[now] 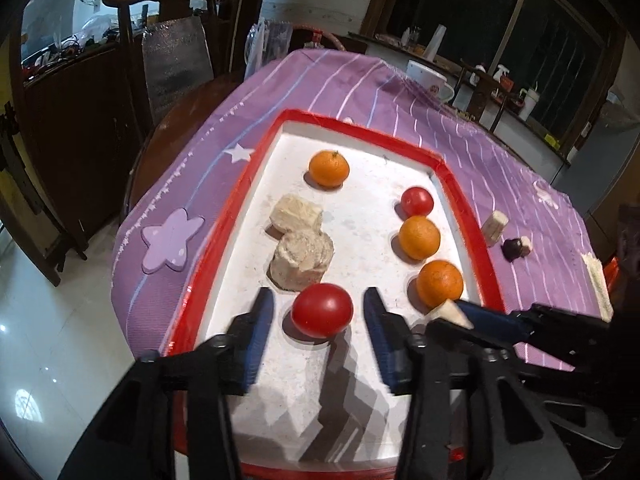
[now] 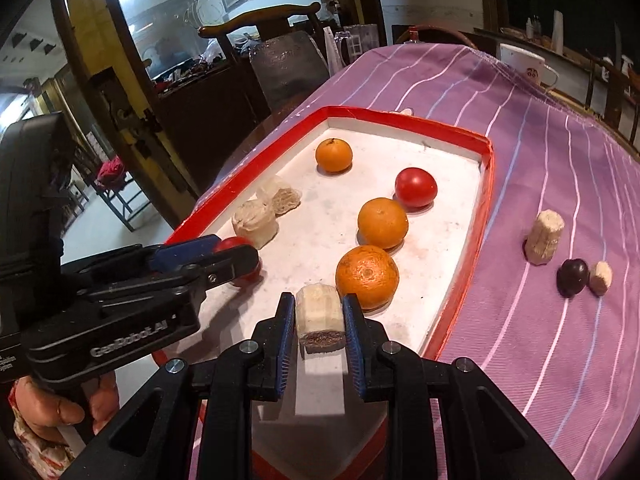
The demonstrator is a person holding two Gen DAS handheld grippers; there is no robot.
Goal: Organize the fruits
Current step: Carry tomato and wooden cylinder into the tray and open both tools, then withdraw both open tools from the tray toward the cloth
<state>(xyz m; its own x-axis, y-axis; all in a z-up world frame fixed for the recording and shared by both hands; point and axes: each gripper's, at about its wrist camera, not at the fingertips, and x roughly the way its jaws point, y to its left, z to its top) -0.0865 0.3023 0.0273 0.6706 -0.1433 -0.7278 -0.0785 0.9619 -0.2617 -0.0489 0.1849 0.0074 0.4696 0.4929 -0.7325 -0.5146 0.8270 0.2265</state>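
A red-rimmed white tray (image 1: pixel 236 216) (image 2: pixel 400 114) holds three oranges (image 1: pixel 419 237) (image 2: pixel 383 223), two tomatoes and two pale fruit chunks (image 1: pixel 302 258) (image 2: pixel 255 222). My left gripper (image 1: pixel 319 300) (image 2: pixel 224 254) stands open around the near tomato (image 1: pixel 322 310) (image 2: pixel 234 243), which rests on the tray with a gap at each pad. The far tomato (image 1: pixel 417 201) (image 2: pixel 415 187) lies beyond the oranges. My right gripper (image 2: pixel 316 312) (image 1: pixel 456 318) is shut on another pale chunk (image 2: pixel 320 312) (image 1: pixel 448 312), beside the nearest orange (image 2: pixel 367 276).
On the purple striped cloth (image 2: pixel 540 160) right of the tray lie a pale chunk (image 2: pixel 545 237), a dark round fruit (image 2: pixel 573 277) and a small pale piece (image 2: pixel 601 278). A white mug (image 2: pixel 520 64) stands at the far edge. A wooden chair (image 1: pixel 160 0) stands behind the table.
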